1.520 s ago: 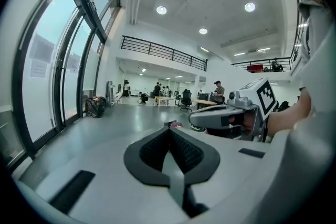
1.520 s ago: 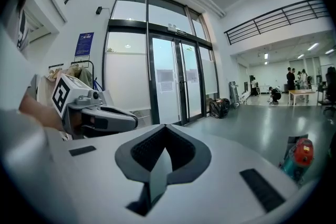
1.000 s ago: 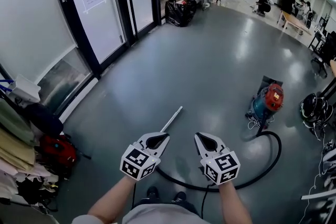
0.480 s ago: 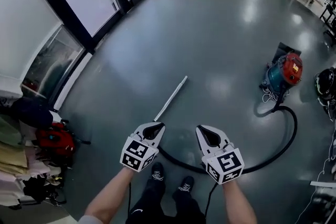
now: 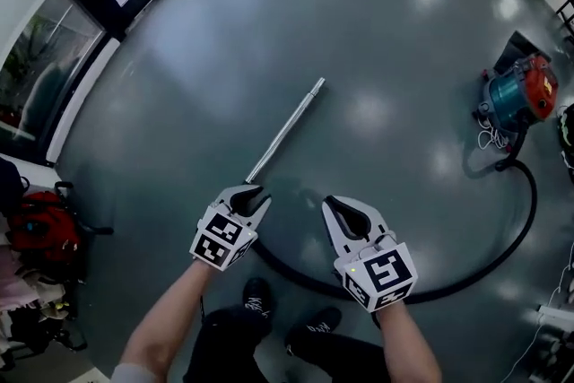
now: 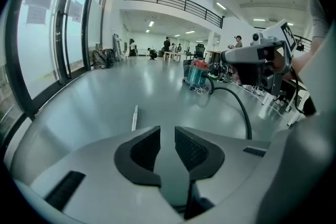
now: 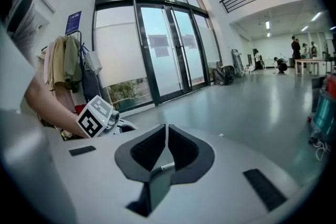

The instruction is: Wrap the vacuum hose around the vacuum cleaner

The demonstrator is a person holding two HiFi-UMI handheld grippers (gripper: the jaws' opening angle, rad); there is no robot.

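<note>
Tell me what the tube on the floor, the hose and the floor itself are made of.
Tube: likely metal, silvery with a bright sheen.
Hose: probably flexible plastic or rubber, matte black, lying in a smooth curve.
Floor: hard, smooth, grey, glossy enough to mirror lights; the exact material cannot be told.

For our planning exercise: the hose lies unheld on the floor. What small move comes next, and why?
Probably lower the left gripper onto the near end of the metal tube: its jaws have just been opening, empty, and hover right there.
</note>
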